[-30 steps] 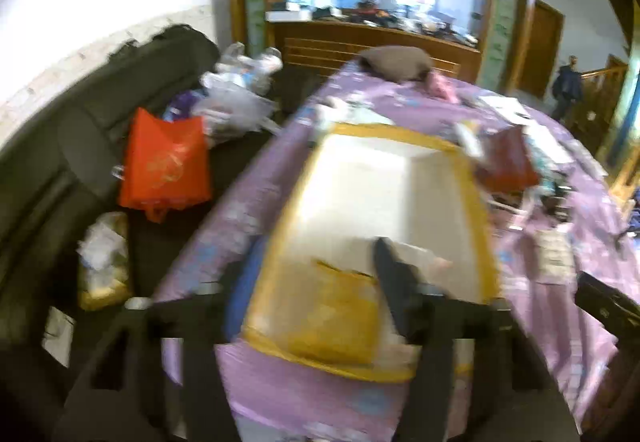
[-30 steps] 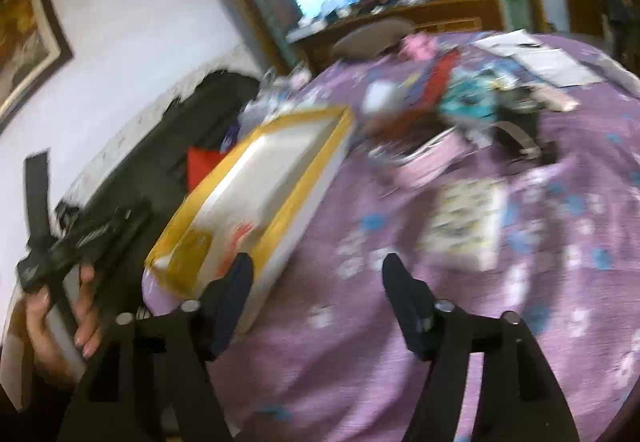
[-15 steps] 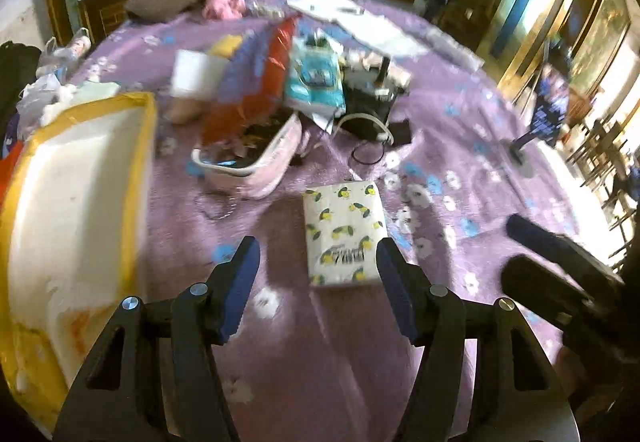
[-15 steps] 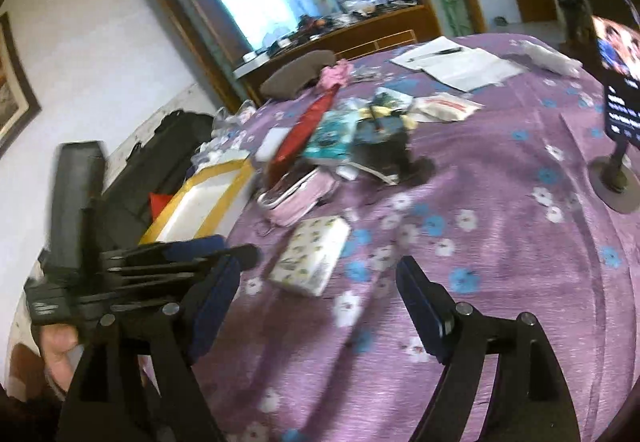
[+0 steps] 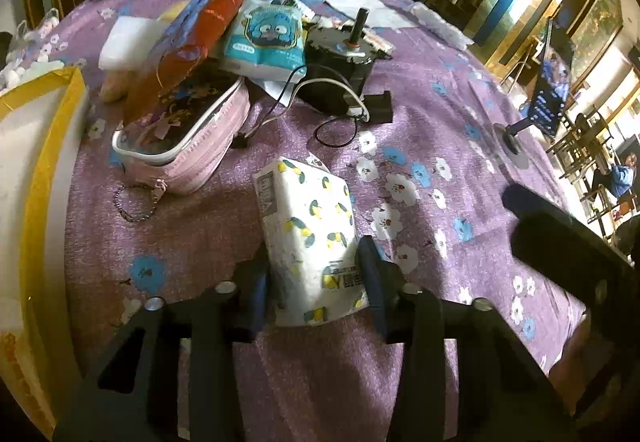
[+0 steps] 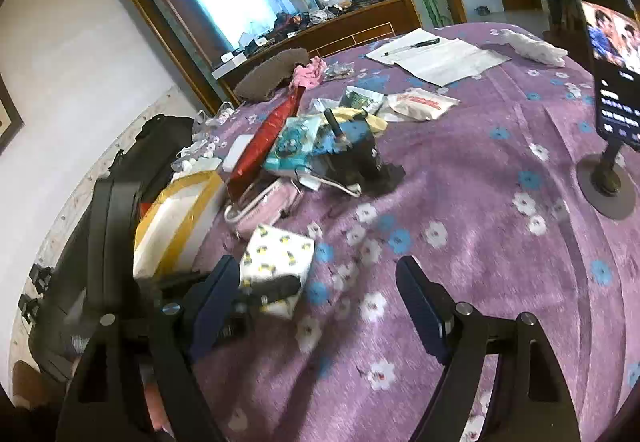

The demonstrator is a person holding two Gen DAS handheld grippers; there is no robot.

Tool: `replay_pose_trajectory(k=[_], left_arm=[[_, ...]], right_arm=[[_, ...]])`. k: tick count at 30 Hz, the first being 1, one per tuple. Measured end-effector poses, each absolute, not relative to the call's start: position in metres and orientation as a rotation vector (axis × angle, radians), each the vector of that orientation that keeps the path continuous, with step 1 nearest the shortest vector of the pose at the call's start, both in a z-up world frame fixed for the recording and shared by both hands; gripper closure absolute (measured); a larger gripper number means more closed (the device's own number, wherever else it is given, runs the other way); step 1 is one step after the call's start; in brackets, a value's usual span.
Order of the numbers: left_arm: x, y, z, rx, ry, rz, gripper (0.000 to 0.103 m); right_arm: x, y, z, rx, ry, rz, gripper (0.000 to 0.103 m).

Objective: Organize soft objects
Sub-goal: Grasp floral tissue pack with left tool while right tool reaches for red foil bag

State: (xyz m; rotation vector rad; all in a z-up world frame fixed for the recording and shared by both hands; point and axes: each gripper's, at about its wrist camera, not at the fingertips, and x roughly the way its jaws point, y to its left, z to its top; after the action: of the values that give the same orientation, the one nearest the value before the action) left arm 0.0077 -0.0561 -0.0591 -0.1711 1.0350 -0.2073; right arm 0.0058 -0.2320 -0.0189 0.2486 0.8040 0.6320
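A white tissue pack printed with yellow lemons lies on the purple flowered tablecloth. My left gripper points down at its near end. Its jaws are closing, with the pack between them and both pads against its sides. In the right wrist view the same tissue pack shows with a black left finger across its near end. My right gripper hangs open over bare cloth just right of the pack, nothing between its fingers. A yellow-rimmed white box stands at the left.
Behind the pack lie a pink zip pouch, a blue cartoon tissue pack, a red foil bag, a white foam block and a black motor with cables. A phone on a stand is at the right, papers at the back.
My left gripper swung from the yellow box across to the lemon tissue pack, dropped down, and narrowed its jaws around it. The right gripper opened wider and drifted right.
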Motion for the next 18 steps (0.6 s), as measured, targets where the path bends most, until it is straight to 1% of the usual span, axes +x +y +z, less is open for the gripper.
replay_pose_trajectory(k=[2, 3, 7, 18], left_arm=[[0.001, -0.047, -0.053, -0.210, 1.017, -0.212, 0.074], [-0.004, -0.041, -0.048, -0.226, 1.002, -0.209, 0.075], [-0.025, -0.012, -0.024, -0.270, 0.925, -0.167, 0.075], [-0.049, 0.045, 0.008, -0.358, 0.803, -0.101, 0.075]], right_arm=[[0.010, -0.224, -0.014, 0.236, 0.796, 0.643, 0.022], [0.014, -0.219, -0.012, 0.226, 0.795, 0.654, 0.022], [0.034, -0.195, -0.002, 0.219, 0.806, 0.721, 0.023], [0.088, -0.137, 0.008, 0.190, 0.839, 0.753, 0.023]])
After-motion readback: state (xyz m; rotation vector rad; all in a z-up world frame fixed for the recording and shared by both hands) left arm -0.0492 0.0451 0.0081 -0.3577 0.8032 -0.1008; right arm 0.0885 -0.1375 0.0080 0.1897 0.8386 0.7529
